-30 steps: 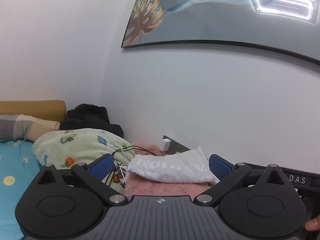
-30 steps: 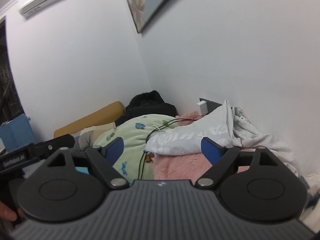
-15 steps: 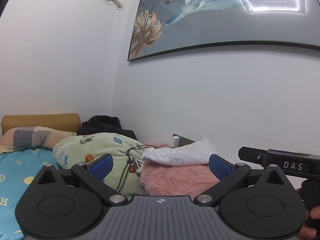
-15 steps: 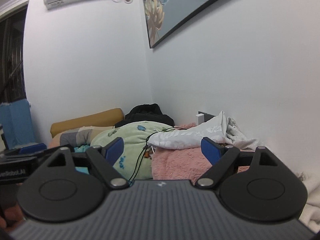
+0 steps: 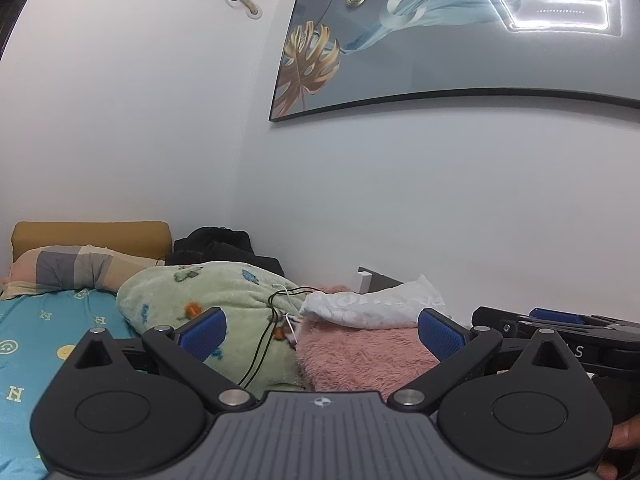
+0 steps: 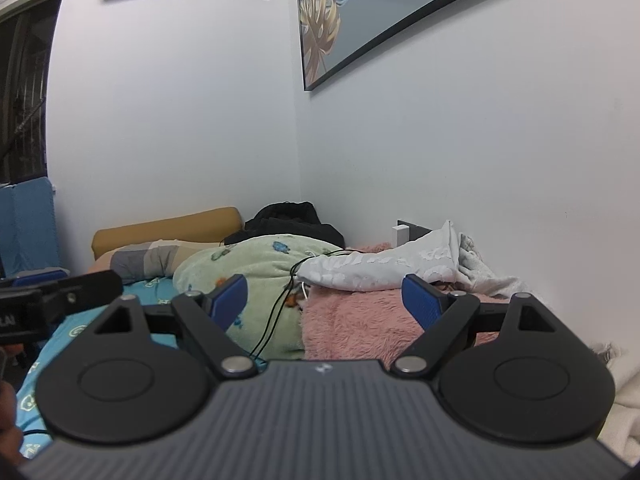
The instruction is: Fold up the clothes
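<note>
A white printed garment (image 5: 376,307) lies crumpled on a pink fluffy blanket (image 5: 360,354) by the wall; it also shows in the right wrist view (image 6: 376,270), with a grey-white garment (image 6: 480,272) beside it. My left gripper (image 5: 322,330) is open and empty, held level, short of the pink blanket. My right gripper (image 6: 324,298) is open and empty, also short of the clothes. The right gripper's body (image 5: 560,332) shows at the right of the left wrist view, and the left gripper's body (image 6: 52,300) at the left of the right wrist view.
A green fleece blanket (image 5: 208,300) with black and white cables (image 5: 272,320) lies left of the pink one. A striped pillow (image 5: 72,268), tan headboard cushion (image 5: 92,234) and black clothes (image 5: 220,246) sit at the far corner. The blue sheet (image 5: 36,352) spreads left.
Both grippers have tilted up and pulled back from the clothes, so more wall, the picture and the air conditioner show. Both stay open.
</note>
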The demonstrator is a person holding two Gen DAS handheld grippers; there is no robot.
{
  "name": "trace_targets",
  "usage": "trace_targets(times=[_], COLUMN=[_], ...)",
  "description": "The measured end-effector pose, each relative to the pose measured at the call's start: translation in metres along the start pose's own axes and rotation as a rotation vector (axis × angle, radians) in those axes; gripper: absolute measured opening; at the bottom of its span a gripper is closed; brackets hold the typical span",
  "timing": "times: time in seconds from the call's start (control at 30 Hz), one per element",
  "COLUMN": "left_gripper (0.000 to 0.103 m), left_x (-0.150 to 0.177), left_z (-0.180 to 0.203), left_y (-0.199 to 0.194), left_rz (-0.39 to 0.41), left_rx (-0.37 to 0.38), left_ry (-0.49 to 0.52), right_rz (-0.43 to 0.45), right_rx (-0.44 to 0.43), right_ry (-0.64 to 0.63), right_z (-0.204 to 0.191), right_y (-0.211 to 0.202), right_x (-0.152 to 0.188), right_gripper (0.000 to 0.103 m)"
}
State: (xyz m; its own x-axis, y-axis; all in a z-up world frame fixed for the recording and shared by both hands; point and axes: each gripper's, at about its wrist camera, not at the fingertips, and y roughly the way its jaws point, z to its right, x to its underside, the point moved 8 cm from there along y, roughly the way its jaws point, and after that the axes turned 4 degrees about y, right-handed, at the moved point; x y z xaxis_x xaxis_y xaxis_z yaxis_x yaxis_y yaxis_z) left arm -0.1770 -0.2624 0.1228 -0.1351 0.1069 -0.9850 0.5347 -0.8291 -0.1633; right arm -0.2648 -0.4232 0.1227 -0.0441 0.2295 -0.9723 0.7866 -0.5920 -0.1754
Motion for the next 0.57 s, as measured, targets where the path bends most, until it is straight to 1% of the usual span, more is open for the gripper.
trace_targets(times=[0.1, 0.37, 0.57], left_gripper=[0.103, 0.103, 0.103], left_x=[-0.0014, -0.0046, -0.0042], left_z=[0.0022, 0.0049, 0.0037], left_y=[-0.0017, -0.0052, -0.0061], left_rz=[0.002, 0.010, 0.009], left_rx=[-0.005, -0.005, -0.007], left_ry=[0.014, 0.011, 0.005], right_rz=[0.001, 0.010, 0.005], right_rx=[0.006, 0.013, 0.012], right_ry=[0.005, 0.007, 0.009], right_z=[0.0008, 0.0010, 0.0006], right_y=[-0.0011, -0.0070, -0.0054], right_x=[-0.0009, -0.0040, 0.0001], right_gripper=[0.086, 0.086, 0.086])
